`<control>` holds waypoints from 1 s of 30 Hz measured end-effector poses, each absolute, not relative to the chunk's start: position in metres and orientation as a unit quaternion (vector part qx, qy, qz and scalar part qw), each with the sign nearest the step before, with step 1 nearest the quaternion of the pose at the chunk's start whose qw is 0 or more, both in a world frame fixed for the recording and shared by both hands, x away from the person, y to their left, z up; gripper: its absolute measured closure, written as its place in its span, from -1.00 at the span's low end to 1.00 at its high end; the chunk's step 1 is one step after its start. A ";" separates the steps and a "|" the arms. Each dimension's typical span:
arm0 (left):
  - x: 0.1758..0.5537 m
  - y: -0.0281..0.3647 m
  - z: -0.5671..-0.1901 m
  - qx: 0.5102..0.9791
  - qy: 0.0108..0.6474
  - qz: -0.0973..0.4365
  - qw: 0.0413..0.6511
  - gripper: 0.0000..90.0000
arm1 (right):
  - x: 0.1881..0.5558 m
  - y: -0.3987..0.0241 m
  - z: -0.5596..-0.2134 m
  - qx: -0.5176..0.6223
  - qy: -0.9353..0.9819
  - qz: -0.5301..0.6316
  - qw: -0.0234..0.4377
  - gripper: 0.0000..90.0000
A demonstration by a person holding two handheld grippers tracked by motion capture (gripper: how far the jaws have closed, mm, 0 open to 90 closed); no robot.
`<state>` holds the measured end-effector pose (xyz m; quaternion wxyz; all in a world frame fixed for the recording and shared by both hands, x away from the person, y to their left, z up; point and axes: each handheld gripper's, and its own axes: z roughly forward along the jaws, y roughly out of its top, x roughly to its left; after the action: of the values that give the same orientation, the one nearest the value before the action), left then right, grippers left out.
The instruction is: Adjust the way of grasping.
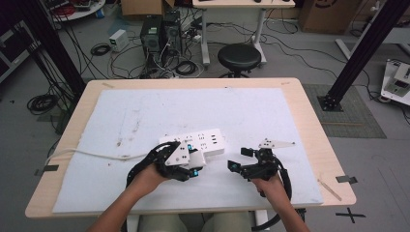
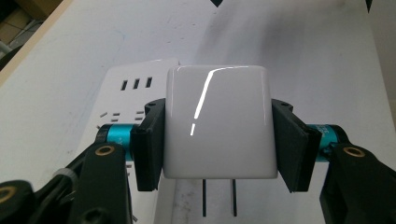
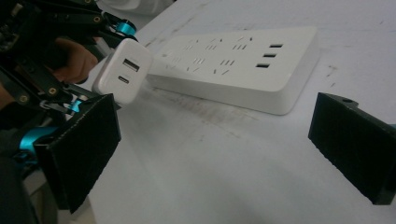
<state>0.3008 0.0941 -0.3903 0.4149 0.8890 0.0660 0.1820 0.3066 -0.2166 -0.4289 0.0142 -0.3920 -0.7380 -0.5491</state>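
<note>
Starting at our left: the left gripper (image 1: 193, 166) is clamped on a white charger (image 2: 217, 122), one black pad (image 2: 150, 144) pressed against each of its side faces. We hold it just off the near edge of the white power strip (image 1: 205, 141), above the white mat (image 1: 145, 116); whether charger and strip touch we cannot tell.

The left gripper view gives the charger's glossy back and two metal prongs (image 2: 218, 198) pointing toward the bottom of the picture, with part of the strip's sockets behind. The right gripper view gives the opposite face: two ports (image 3: 127, 71) on the charger's end, and the strip's full length with three slots near its far end.

Further right: the right gripper (image 1: 240, 159), jaws wide apart, nothing between them, low over bare mat near the strip's right end.

Surroundings, high view: a pale cord (image 1: 87, 154) trailing off the table's left edge; a black stool (image 1: 239, 57) beyond the far edge; computer towers (image 1: 159, 34) and loose cables on the floor. Nothing lies between charger and strip.
</note>
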 end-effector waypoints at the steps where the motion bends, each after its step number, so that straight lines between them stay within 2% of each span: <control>1: 0.300 0.094 -0.390 0.890 0.064 0.184 0.412 -0.06 | 0.307 -0.216 -0.429 -0.392 -0.736 -0.552 0.022 -0.95; 11: 0.299 0.090 -0.390 0.892 0.048 0.191 0.408 -0.06 | 0.311 -0.207 -0.429 -0.396 -0.726 -0.554 0.100 -0.95; 22: 0.297 0.086 -0.390 0.894 0.037 0.197 0.402 -0.06 | 0.317 -0.195 -0.428 -0.394 -0.725 -0.546 0.147 -0.95; 27: 0.296 0.083 -0.389 0.894 0.030 0.200 0.400 -0.06 | 0.323 -0.188 -0.429 -0.398 -0.722 -0.533 0.193 -0.95; 30: 0.295 0.082 -0.389 0.894 0.024 0.203 0.398 -0.06 | 0.324 -0.186 -0.430 -0.400 -0.720 -0.530 0.201 -0.95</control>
<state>0.2954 0.0816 -0.3886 0.3985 0.8942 0.0240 0.2027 0.3239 -0.1862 -0.4296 0.2009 -0.3997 -0.7203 -0.5302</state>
